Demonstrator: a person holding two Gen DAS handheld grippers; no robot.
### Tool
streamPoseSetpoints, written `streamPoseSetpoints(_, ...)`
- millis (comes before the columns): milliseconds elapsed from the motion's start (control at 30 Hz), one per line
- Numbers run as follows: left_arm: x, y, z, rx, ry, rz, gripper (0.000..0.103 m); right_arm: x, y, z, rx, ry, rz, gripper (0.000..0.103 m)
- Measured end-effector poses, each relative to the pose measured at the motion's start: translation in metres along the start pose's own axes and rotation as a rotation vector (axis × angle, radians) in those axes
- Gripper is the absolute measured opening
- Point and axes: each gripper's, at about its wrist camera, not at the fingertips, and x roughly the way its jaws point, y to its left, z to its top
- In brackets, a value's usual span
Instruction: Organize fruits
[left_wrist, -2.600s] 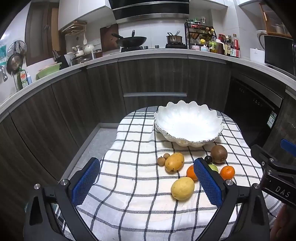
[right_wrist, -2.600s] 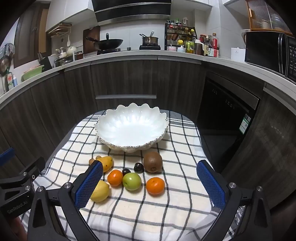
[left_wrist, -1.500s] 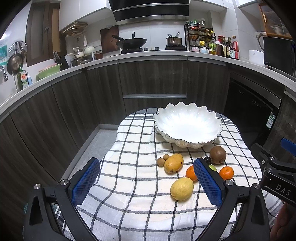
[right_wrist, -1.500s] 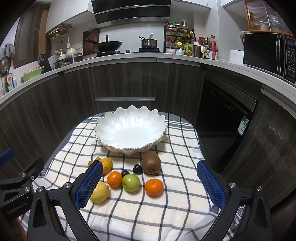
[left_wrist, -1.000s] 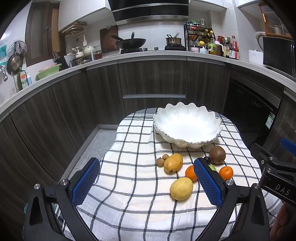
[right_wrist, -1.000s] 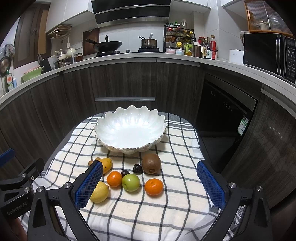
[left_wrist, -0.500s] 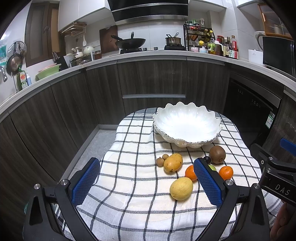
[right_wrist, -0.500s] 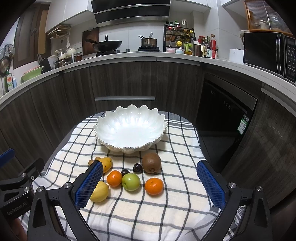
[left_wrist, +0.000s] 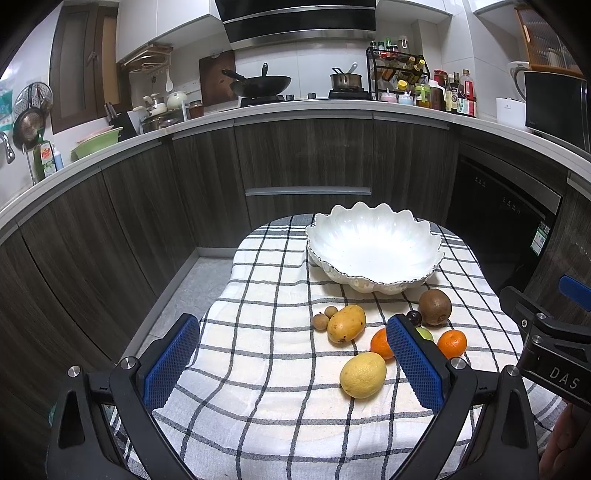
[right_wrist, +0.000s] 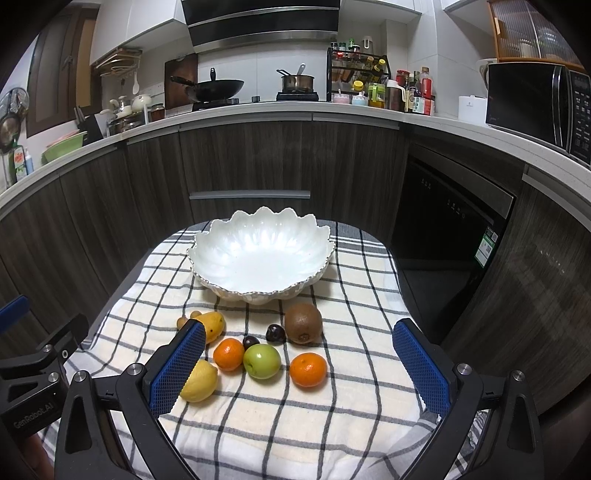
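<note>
Both cameras sit just behind their own jaws and look forward and slightly down over a checked cloth (left_wrist: 266, 369) toward the kitchen counter. The left wrist view rides behind the left gripper (left_wrist: 291, 354), with the white bowl (left_wrist: 373, 247) ahead and to its right. The right wrist view rides behind the right gripper (right_wrist: 299, 369), the bowl (right_wrist: 258, 254) ahead, slightly left. Both share the bowl, the fruit in front of it, and the stove wall; each catches the other gripper at its edge.
</note>
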Motion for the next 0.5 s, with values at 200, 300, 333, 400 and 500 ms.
streamPoseSetpoints(200, 0.0002, -0.0002, -0.0003, 0.0, 0.0, 0.0, 0.103, 0.0008, 0.0007, 0.001, 0.001, 0.001, -0.003, 0.102)
streamPoseSetpoints(300, 0.0016, -0.001, -0.0038, 0.003, 0.005, 0.0, 0.103, 0.0013, -0.0002, -0.0029, 0.0, 0.0, -0.006, 0.102)
streamPoseSetpoints(333, 0.002, -0.0011, -0.0049, 0.004, 0.005, 0.0, 0.103, 0.0014, -0.0001, -0.0028, 0.0, 0.001, -0.004, 0.102)
streamPoseSetpoints(400, 0.0021, -0.0011, -0.0048, 0.004, 0.006, 0.0, 0.103, 0.0, -0.0003, -0.0017, 0.0, 0.003, -0.005, 0.102)
streamPoseSetpoints(500, 0.0021, -0.0011, -0.005, 0.004, 0.006, 0.0, 0.103, -0.0024, 0.0015, -0.0023, 0.001, 0.005, -0.006, 0.102)
